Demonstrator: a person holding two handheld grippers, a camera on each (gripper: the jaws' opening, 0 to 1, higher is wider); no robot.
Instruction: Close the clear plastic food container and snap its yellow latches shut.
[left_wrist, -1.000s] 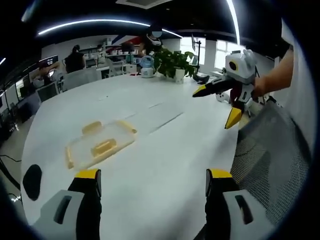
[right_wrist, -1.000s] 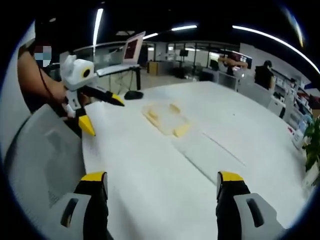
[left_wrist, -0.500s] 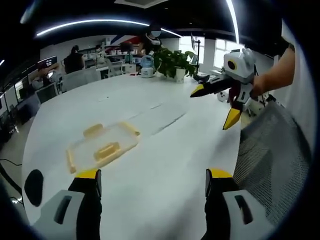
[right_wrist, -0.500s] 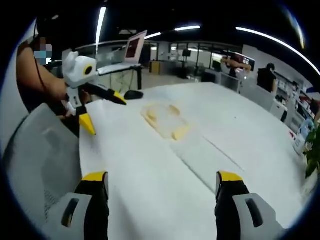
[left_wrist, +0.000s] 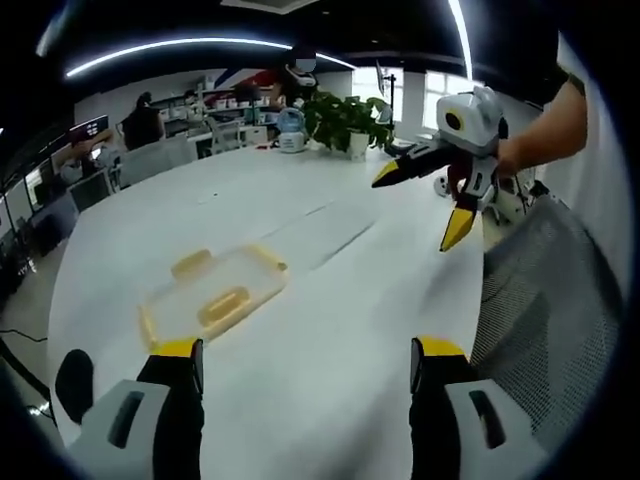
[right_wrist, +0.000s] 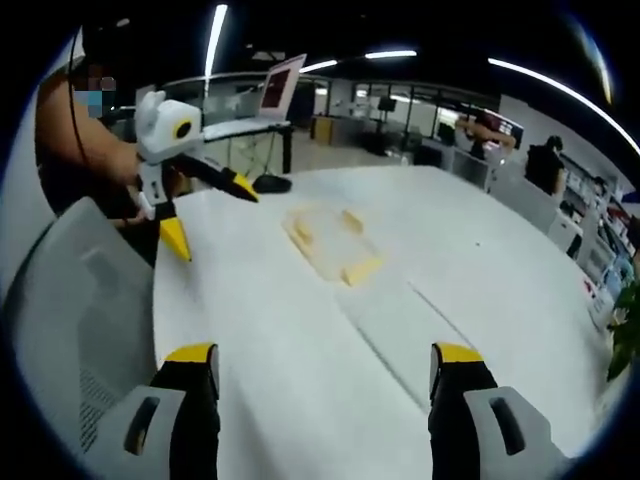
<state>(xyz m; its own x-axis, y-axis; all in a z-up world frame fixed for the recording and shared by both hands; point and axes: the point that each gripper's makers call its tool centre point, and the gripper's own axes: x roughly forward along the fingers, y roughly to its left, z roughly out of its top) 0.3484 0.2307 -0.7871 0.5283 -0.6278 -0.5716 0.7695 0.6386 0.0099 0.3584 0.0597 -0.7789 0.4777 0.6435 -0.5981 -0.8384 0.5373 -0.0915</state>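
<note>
- Clear food container (left_wrist: 212, 297) lies flat on the white table (left_wrist: 330, 300), yellow latches (left_wrist: 224, 302) around its rim; whether the lid is seated cannot be told.
- Left gripper (left_wrist: 300, 372): jaws wide, empty, well short of the container, which sits ahead and left of them, long axis slanting away to the right.
- Right gripper (right_wrist: 322, 378): jaws wide, empty; container (right_wrist: 328, 243) lies far ahead, roughly centred.
- Left gripper looks nearer, judging by apparent size.
- Right gripper view adds an open laptop (right_wrist: 262, 103) beyond the far edge; left gripper view, a potted plant (left_wrist: 343, 122).
</note>
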